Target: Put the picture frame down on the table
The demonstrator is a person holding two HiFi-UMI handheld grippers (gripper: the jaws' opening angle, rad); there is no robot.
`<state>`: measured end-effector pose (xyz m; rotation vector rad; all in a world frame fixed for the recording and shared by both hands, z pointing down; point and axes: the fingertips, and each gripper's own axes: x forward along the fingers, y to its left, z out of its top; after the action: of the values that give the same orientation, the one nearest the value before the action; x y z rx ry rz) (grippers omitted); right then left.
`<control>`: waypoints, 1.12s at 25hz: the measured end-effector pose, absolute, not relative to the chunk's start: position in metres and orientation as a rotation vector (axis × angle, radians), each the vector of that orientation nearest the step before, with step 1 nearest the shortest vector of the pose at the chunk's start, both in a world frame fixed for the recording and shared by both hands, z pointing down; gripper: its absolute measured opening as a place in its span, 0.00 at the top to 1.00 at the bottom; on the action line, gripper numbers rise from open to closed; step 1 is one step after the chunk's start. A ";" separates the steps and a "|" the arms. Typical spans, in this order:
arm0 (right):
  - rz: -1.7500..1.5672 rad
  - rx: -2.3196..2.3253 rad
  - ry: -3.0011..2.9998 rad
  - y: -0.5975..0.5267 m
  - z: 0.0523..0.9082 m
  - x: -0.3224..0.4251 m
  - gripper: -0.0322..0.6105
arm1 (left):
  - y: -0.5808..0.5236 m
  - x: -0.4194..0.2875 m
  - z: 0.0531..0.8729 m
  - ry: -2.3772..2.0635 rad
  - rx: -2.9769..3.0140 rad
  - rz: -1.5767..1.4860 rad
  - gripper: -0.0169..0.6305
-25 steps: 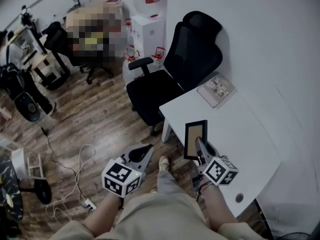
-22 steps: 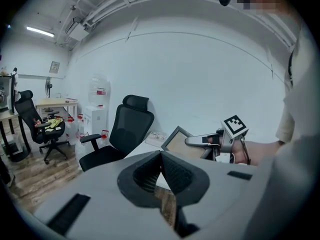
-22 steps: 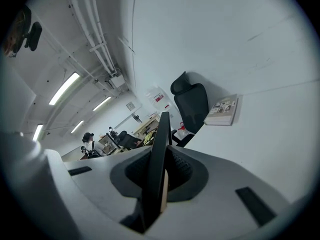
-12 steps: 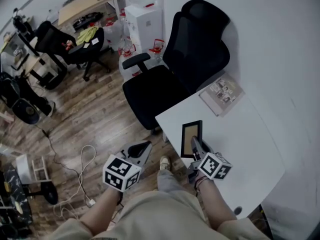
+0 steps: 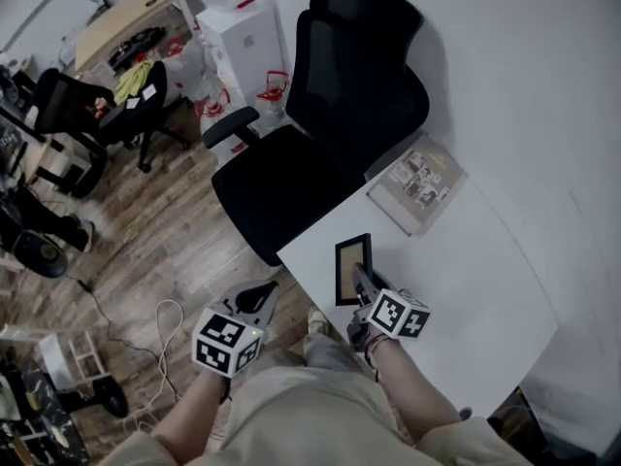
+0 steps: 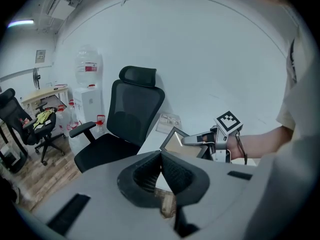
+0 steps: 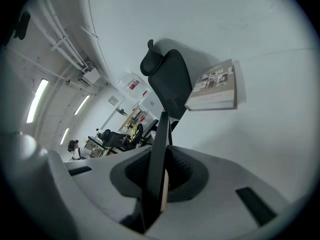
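Note:
A black picture frame [image 5: 351,269] with a tan inner panel is held over the near left part of the white table [image 5: 466,289]. My right gripper [image 5: 361,282] is shut on its edge. In the right gripper view the frame [image 7: 159,159] stands edge-on between the jaws. From the left gripper view the frame [image 6: 174,142] and the right gripper [image 6: 200,139] show over the table's end. My left gripper [image 5: 254,302] hangs off the table over the floor, jaws shut with nothing between them [image 6: 161,171].
A book [image 5: 417,181] lies at the table's far end, also seen as a book [image 7: 215,88] ahead of the right gripper. A black office chair [image 5: 320,134] stands against the table's far left side. Cables [image 5: 160,333] lie on the wooden floor.
The right gripper with the frame has shifted left and slightly lower in view, toward the table's near left edge. The head view has swung, so chair and book sit closer.

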<state>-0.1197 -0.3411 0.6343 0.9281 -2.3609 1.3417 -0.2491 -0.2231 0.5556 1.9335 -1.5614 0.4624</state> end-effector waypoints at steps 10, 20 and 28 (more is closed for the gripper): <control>1.448 1.057 -2.263 -0.361 0.668 -0.116 0.84 | -0.256 -0.246 0.577 -1.455 1.982 0.567 0.94; 1.467 1.266 -2.121 -0.355 0.700 -0.113 0.84 | -0.285 -0.253 0.601 -1.250 2.081 0.640 0.94; 1.424 1.434 -2.040 -0.354 0.715 -0.134 0.75 | -0.309 -0.295 0.618 -1.146 2.108 0.724 0.94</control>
<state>-0.1336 -0.3542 0.7146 1.4335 -2.0395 1.4244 -0.2953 -0.3090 0.6184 2.1080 -1.1458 0.7240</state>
